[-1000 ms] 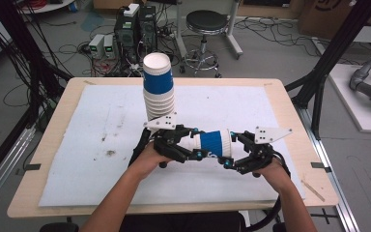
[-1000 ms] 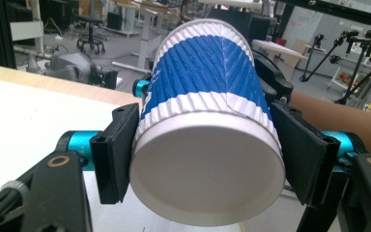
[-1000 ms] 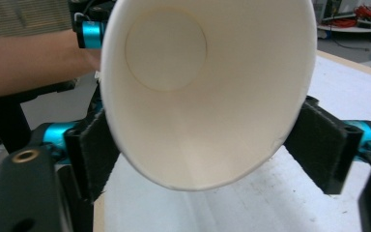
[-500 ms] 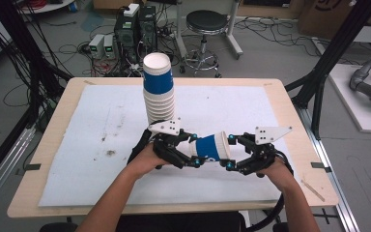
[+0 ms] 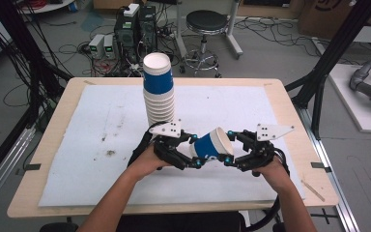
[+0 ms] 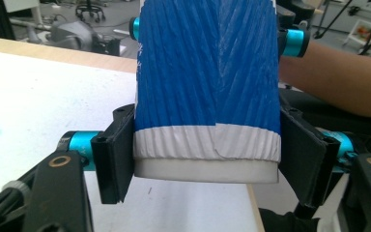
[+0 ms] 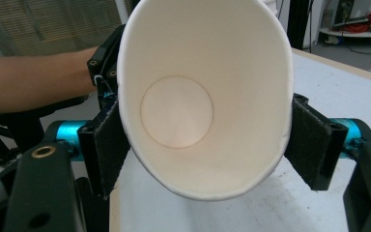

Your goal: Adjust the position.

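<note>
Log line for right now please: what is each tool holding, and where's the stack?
left tool: shut on cup base | right tool: shut on cup rim end | cup: sideways above table | cup stack: upright behind

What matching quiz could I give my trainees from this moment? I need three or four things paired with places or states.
Things:
1. cup
2. stack of cups
3. left gripper
4. stool

States:
A. on the floor behind the table
B. upright on the table
C. on its side between both grippers
D. clamped on the cup's base end

Pairs: 1-C, 2-B, 3-D, 4-A
</note>
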